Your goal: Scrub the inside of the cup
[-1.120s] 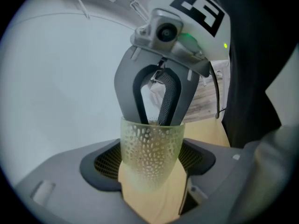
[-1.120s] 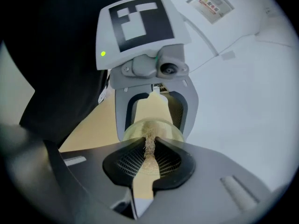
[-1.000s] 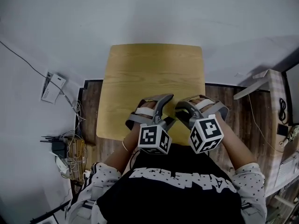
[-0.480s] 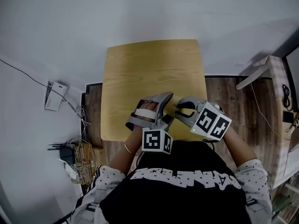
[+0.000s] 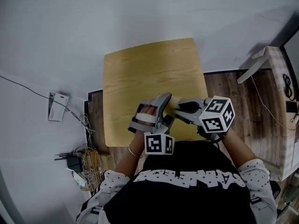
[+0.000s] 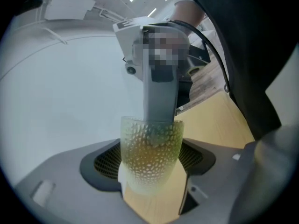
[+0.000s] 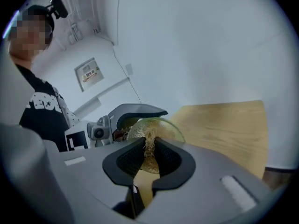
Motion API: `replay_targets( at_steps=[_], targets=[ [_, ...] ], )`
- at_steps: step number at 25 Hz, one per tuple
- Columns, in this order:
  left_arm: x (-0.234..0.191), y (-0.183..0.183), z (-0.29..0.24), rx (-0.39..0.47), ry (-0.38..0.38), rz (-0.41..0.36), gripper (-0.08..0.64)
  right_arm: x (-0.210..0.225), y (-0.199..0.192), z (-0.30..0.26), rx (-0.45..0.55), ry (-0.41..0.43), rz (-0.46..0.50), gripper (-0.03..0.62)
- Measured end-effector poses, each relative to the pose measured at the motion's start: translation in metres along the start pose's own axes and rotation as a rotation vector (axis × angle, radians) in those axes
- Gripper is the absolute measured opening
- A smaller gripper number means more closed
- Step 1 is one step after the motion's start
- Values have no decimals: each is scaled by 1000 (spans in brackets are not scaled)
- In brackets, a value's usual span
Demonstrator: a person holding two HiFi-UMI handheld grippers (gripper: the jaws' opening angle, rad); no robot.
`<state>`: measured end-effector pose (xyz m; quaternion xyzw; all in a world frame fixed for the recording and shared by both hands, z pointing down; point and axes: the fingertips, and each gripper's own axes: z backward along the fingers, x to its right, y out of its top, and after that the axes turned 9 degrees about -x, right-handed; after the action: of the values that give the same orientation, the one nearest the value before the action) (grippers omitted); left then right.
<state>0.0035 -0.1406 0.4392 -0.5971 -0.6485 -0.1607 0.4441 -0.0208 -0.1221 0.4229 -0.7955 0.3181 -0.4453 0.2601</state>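
A clear, dimpled glass cup (image 6: 150, 155) sits sideways between my left gripper's (image 6: 150, 164) jaws, which are shut on it. In the right gripper view the cup's (image 7: 161, 129) mouth faces the camera. A tan fibrous scrubber (image 7: 150, 146) is pinched in my right gripper (image 7: 149, 157) and reaches into that mouth. In the left gripper view the right gripper's grey finger (image 6: 161, 97) enters the cup from above. In the head view the left gripper (image 5: 164, 107) and the right gripper (image 5: 180, 107) meet over the near edge of the wooden table (image 5: 149, 73); the cup is mostly hidden there.
A wooden rack (image 5: 275, 78) stands to the right of the table. Cables and a small black box (image 5: 74, 162) lie on the floor at the left, and a white box (image 5: 55, 107) is on the wall. The person's black shirt (image 5: 187, 195) fills the bottom.
The right gripper has rolled, its marker cube swinging up and to the right. The left gripper holds its place with the cup. The head camera has drifted slightly.
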Motion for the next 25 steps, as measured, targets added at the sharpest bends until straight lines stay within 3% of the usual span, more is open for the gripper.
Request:
replay_targets(
  at_steps=[3, 12, 18, 25],
  targets=[
    [0, 3, -2, 12, -9, 29, 373, 3, -1, 4, 0, -67, 60, 69],
    [7, -10, -20, 9, -43, 149, 373, 14, -8, 25, 12, -188, 74, 74],
    [12, -21, -34, 23, -62, 248, 373, 21, -10, 42, 78, -236, 1, 74],
    [39, -36, -53, 5, -137, 294, 373, 33, -8, 59, 157, -326, -73, 74]
  ],
)
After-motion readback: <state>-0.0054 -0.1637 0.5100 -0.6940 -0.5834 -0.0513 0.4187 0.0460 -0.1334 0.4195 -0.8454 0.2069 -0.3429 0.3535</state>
